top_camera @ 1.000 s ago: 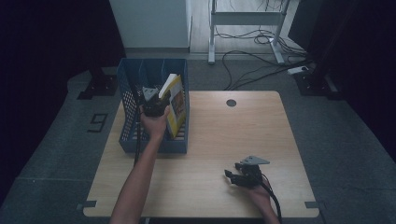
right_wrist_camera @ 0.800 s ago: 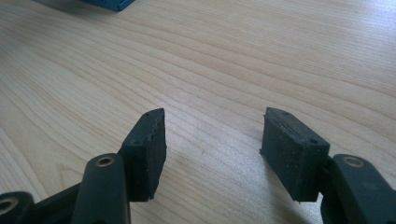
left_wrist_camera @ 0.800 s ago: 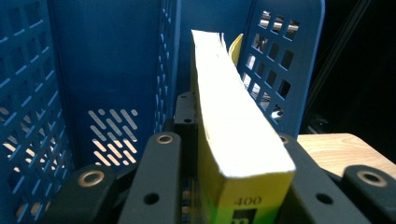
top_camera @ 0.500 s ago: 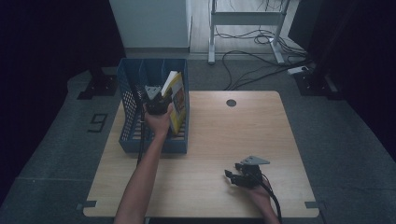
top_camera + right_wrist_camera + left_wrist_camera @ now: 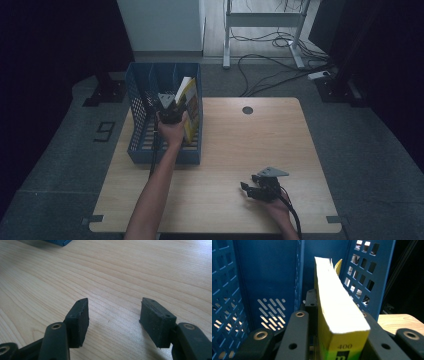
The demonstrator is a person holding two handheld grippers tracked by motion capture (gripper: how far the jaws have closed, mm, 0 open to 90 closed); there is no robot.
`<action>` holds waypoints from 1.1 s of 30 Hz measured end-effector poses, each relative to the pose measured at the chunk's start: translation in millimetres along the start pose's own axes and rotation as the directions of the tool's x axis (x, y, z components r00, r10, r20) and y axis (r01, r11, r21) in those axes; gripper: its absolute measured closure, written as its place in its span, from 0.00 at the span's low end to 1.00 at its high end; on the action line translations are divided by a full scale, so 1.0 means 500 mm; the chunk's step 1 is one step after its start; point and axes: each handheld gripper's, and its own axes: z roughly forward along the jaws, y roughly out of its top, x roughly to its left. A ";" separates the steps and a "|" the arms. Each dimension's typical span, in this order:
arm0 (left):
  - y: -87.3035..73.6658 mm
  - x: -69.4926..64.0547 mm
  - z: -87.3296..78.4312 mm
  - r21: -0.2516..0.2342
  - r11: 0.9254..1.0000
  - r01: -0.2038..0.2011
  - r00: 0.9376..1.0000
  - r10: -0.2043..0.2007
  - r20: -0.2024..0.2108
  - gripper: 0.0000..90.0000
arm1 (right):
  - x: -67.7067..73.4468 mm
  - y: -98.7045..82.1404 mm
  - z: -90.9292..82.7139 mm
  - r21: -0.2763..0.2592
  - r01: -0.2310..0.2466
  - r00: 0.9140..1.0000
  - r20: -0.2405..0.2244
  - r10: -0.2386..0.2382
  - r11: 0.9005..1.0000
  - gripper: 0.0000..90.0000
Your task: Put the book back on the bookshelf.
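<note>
The wooden table (image 5: 220, 150) carries a blue slotted file rack (image 5: 142, 127) at its far left corner. A thick yellow book (image 5: 190, 107) stands on edge in the rack's rightmost slot, against the perforated side wall, leaning slightly; in the dim high view the lean is hard to judge. The left gripper (image 5: 170, 111) reaches into the rack, jaws clamped on the book's spine end. Well clear of the rack, near the table's front edge, the right gripper (image 5: 257, 187) rests with jaws apart, nothing between them.

Wooden table (image 5: 225, 150); floor cables (image 5: 270, 45); white desk frame (image 5: 265, 20).
</note>
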 end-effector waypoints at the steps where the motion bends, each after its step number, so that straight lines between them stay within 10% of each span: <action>1: 0.000 0.000 0.000 0.000 1.000 0.000 1.000 0.000 -0.001 0.84 | 0.000 0.000 0.000 0.000 0.000 1.000 -0.001 0.000 1.000 0.44; 33: -0.005 0.021 -0.055 -0.027 0.999 0.025 0.999 -0.024 0.040 0.68 | -0.001 0.000 0.000 -0.002 -0.006 1.000 -0.011 0.006 1.000 0.44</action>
